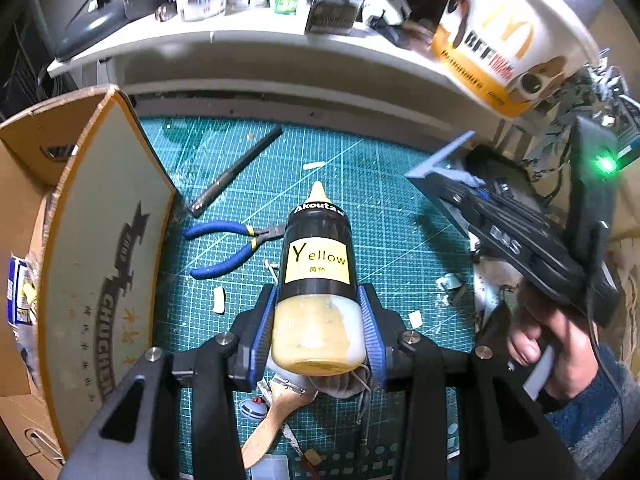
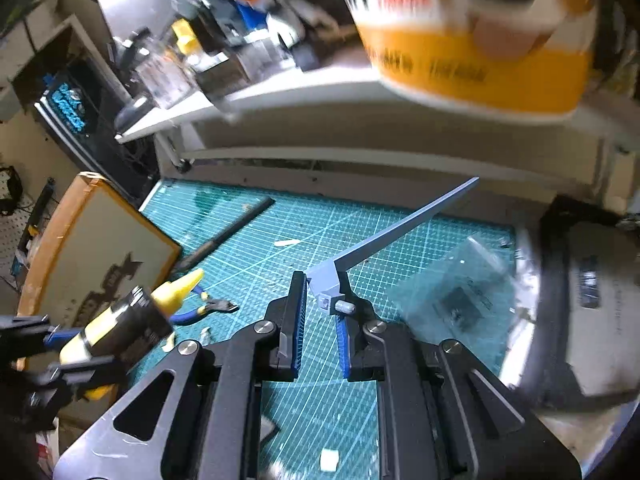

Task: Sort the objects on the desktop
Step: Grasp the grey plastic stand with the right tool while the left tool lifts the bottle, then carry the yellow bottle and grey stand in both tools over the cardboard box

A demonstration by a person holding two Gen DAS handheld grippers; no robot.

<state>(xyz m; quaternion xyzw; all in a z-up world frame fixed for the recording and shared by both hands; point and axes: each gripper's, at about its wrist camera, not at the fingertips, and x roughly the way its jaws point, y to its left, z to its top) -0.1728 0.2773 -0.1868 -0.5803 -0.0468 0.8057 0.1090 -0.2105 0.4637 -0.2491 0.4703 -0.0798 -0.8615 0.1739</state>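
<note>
Right now your left hand-held gripper [image 1: 320,320] clamps the yellow bottle [image 1: 318,276] above the cutting mat [image 1: 380,208]; your right hand-held gripper [image 2: 322,316] pinches a blue-grey part [image 2: 384,236]. Pliers [image 1: 224,248] and a black rod [image 1: 236,172] lie unsorted on that mat.

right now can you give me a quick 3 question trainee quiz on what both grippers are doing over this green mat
1. True or false: the left gripper is shut on the black yellow-labelled ink bottle.
2. What does the right gripper hold: A blue-handled pliers, B grey-blue pointed plastic blade part, C black pen-like rod?
3. Which tool lies on the green cutting mat just left of the bottle?

Key: 1 true; 2 B; 3 the pliers.
</note>
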